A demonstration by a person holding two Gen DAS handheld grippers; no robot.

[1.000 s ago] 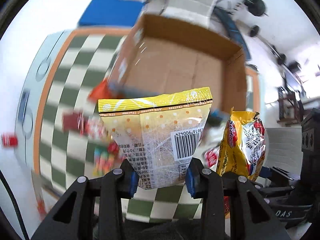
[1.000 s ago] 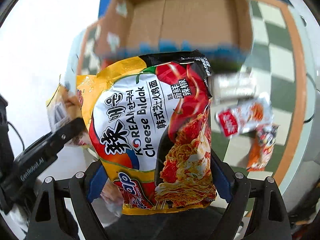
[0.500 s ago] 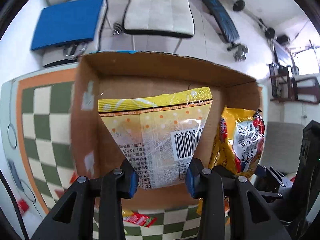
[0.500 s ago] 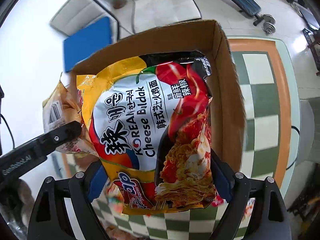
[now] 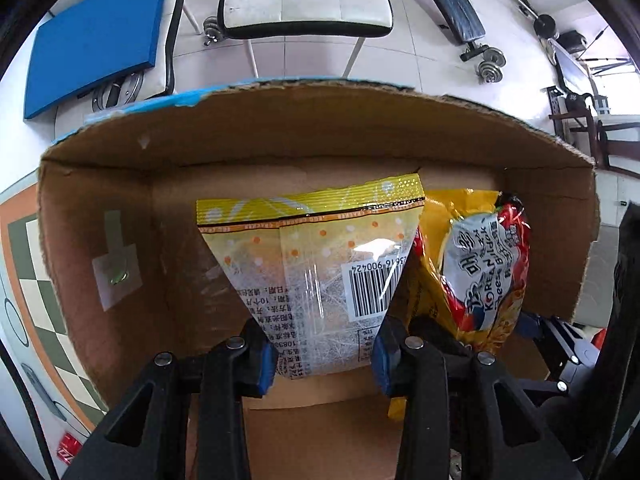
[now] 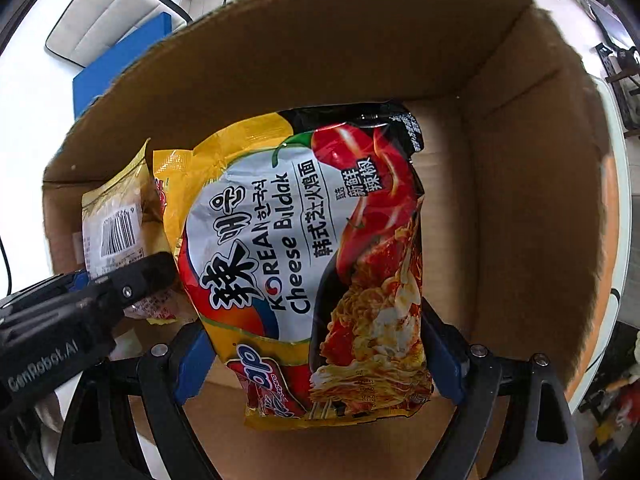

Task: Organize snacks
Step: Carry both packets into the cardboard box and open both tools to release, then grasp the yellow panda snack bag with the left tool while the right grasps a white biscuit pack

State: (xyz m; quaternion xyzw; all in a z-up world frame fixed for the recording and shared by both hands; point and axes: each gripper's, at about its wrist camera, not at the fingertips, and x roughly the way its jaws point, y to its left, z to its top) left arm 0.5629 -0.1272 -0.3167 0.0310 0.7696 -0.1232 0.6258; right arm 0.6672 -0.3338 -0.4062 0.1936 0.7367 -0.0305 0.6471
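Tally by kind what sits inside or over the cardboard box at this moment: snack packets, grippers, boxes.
Snack packets: 2, the yellow cracker packet and the Cheese Buldak noodle packet
Grippers: 2, the left gripper and the right gripper, each shut on its packet
Boxes: 1, the cardboard box
Total: 5

The noodle packet (image 6: 316, 264) reads "KOREAN Cheese Buldak" with Korean and Chinese characters. The yellow snack bag (image 5: 316, 276) carries a barcode ending "900424". The left gripper's (image 5: 324, 354) black body reads "GenRobot.AI".
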